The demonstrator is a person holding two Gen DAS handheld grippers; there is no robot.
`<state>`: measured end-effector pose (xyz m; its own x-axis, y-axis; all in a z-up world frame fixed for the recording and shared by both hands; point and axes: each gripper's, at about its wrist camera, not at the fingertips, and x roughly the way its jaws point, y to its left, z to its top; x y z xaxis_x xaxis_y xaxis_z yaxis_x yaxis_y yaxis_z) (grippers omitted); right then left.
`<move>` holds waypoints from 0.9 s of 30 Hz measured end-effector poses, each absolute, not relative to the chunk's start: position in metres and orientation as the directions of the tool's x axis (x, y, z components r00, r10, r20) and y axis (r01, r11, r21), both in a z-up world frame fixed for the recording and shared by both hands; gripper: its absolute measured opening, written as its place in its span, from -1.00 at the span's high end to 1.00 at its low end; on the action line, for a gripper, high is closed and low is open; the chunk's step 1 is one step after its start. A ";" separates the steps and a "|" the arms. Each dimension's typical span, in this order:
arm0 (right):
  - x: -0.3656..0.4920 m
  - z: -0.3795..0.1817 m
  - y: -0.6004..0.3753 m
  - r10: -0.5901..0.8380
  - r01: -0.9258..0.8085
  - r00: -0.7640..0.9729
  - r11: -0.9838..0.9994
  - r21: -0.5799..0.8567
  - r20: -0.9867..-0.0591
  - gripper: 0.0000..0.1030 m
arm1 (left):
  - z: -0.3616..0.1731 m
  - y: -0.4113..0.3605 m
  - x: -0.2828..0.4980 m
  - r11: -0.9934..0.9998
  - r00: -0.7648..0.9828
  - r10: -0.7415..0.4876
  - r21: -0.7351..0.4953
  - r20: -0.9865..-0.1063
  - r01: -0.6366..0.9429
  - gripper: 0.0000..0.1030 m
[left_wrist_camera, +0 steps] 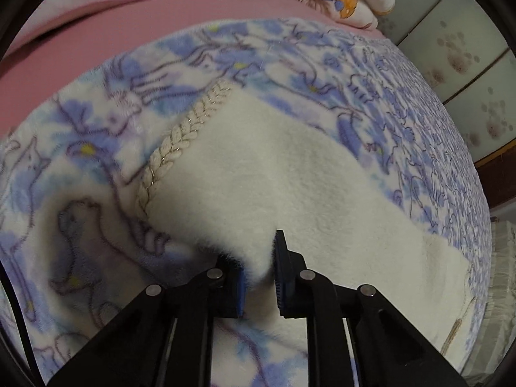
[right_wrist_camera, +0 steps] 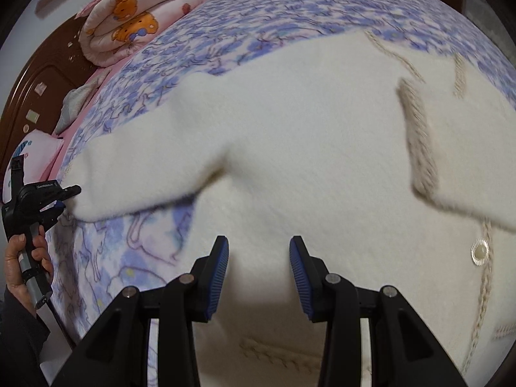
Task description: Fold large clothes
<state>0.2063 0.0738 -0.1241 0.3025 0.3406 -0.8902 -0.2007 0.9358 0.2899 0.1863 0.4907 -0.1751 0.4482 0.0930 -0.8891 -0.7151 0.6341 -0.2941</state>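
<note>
A cream fuzzy cardigan point(right_wrist_camera: 306, 161) is lying spread on the bed's blue floral fleece blanket point(left_wrist_camera: 96, 135), its sleeve point(left_wrist_camera: 290, 174) reaching toward eight o'clock in the right wrist view. The left hand-held gripper point(left_wrist_camera: 259, 274) is pinching the sleeve's cuff. The right hand-held gripper point(right_wrist_camera: 259, 264) is hovering spread above the cardigan's body. At eleven o'clock, a rolled bear-print quilt point(right_wrist_camera: 129, 22) is resting beside a brown wooden headboard point(right_wrist_camera: 42, 87). Lettering on the left tool is too small to read.

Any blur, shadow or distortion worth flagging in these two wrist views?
Left wrist: fisheye bends the bed edge; shadow darkens the white sweater beside the left gripper. Right wrist: the beige trim at right is motion-smeared; shadow pools below the right gripper.
</note>
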 end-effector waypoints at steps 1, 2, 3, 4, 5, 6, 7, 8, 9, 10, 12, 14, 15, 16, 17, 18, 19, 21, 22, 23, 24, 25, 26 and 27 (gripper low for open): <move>0.202 -0.125 0.065 0.341 -0.188 0.304 0.937 0.295 -0.890 0.23 | -0.169 0.484 0.189 0.653 0.453 0.121 -0.273 -0.883 -0.706 0.78; 0.197 -0.124 0.055 0.341 -0.176 0.309 0.938 0.299 -0.888 0.23 | -0.162 0.474 0.192 0.679 0.461 0.160 -0.242 -0.873 -0.693 0.78; 0.192 -0.123 0.045 0.336 -0.165 0.318 0.940 0.297 -0.887 0.23 | -0.153 0.466 0.192 0.703 0.470 0.189 -0.215 -0.862 -0.678 0.79; 0.188 -0.122 0.035 0.327 -0.159 0.328 0.944 0.289 -0.886 0.23 | -0.143 0.454 0.194 0.731 0.485 0.222 -0.184 -0.846 -0.657 0.79; 0.185 -0.120 0.025 0.316 -0.156 0.338 0.948 0.278 -0.887 0.23 | -0.131 0.444 0.191 0.758 0.503 0.249 -0.157 -0.828 -0.634 0.79; 0.181 -0.118 0.014 0.300 -0.151 0.353 0.953 0.263 -0.886 0.23 | -0.118 0.427 0.190 0.787 0.533 0.267 -0.137 -0.803 -0.601 0.79; 0.178 -0.116 0.006 0.289 -0.146 0.365 0.957 0.252 -0.885 0.23 | -0.107 0.409 0.190 0.809 0.569 0.260 -0.145 -0.780 -0.569 0.79; 0.175 -0.114 -0.006 0.274 -0.136 0.378 0.961 0.239 -0.884 0.23 | -0.096 0.390 0.189 0.828 0.605 0.229 -0.174 -0.763 -0.533 0.80; 0.173 -0.112 -0.016 0.264 -0.125 0.387 0.964 0.234 -0.883 0.23 | -0.088 0.374 0.187 0.843 0.630 0.193 -0.201 -0.752 -0.499 0.80; 0.170 -0.110 -0.028 0.258 -0.108 0.396 0.966 0.234 -0.881 0.23 | -0.080 0.355 0.187 0.859 0.650 0.159 -0.220 -0.743 -0.462 0.80; 0.165 -0.107 -0.053 0.260 -0.069 0.411 0.964 0.255 -0.874 0.23 | -0.064 0.306 0.189 0.901 0.690 0.086 -0.239 -0.718 -0.362 0.80; 0.160 -0.105 -0.072 0.265 -0.035 0.425 0.960 0.277 -0.866 0.23 | -0.053 0.255 0.190 0.937 0.714 0.016 -0.238 -0.700 -0.254 0.80; 0.158 -0.104 -0.079 0.267 -0.021 0.430 0.958 0.286 -0.862 0.23 | -0.051 0.227 0.193 0.952 0.715 -0.019 -0.231 -0.699 -0.201 0.80; 0.156 -0.104 -0.087 0.271 -0.006 0.435 0.955 0.297 -0.859 0.23 | -0.053 0.204 0.195 0.961 0.709 -0.044 -0.224 -0.704 -0.163 0.80; 0.154 -0.105 -0.093 0.274 0.002 0.438 0.952 0.305 -0.856 0.23 | -0.057 0.182 0.197 0.968 0.699 -0.066 -0.217 -0.712 -0.129 0.79; 0.152 -0.106 -0.101 0.276 0.010 0.438 0.950 0.311 -0.856 0.23 | -0.066 0.160 0.201 0.974 0.681 -0.086 -0.206 -0.727 -0.096 0.79; 0.150 -0.108 -0.104 0.277 0.010 0.437 0.950 0.313 -0.856 0.23 | -0.076 0.143 0.203 0.978 0.660 -0.097 -0.195 -0.745 -0.075 0.78; 0.147 -0.112 -0.113 0.275 0.012 0.432 0.951 0.310 -0.859 0.23 | -0.101 0.114 0.207 0.986 0.606 -0.105 -0.163 -0.788 -0.041 0.77; 0.144 -0.113 -0.115 0.275 0.010 0.429 0.951 0.309 -0.860 0.23 | -0.115 0.103 0.206 0.988 0.575 -0.108 -0.152 -0.811 -0.028 0.75; 0.141 -0.115 -0.119 0.278 0.005 0.425 0.951 0.309 -0.862 0.23 | -0.130 0.093 0.209 0.990 0.533 -0.109 -0.141 -0.839 -0.019 0.65; 0.140 -0.117 -0.122 0.279 0.000 0.419 0.952 0.307 -0.864 0.23 | -0.142 0.086 0.208 0.990 0.504 -0.112 -0.139 -0.856 -0.017 0.52; 0.138 -0.117 -0.125 0.281 -0.005 0.417 0.952 0.307 -0.864 0.23 | -0.149 0.083 0.207 0.989 0.486 -0.123 -0.145 -0.865 -0.008 0.47; 0.137 -0.118 -0.129 0.285 -0.009 0.417 0.951 0.310 -0.863 0.23 | -0.153 0.080 0.204 0.989 0.478 -0.131 -0.148 -0.869 0.002 0.38; 0.135 -0.119 -0.132 0.288 -0.013 0.418 0.950 0.311 -0.862 0.23 | -0.152 0.077 0.202 0.990 0.482 -0.127 -0.138 -0.867 0.012 0.18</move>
<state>0.1351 -0.1323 -0.1186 0.4182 0.2880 -0.8615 -0.0133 0.9503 0.3112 0.2021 0.0766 -0.1525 0.4815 -0.1265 -0.8672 0.0115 0.9903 -0.1381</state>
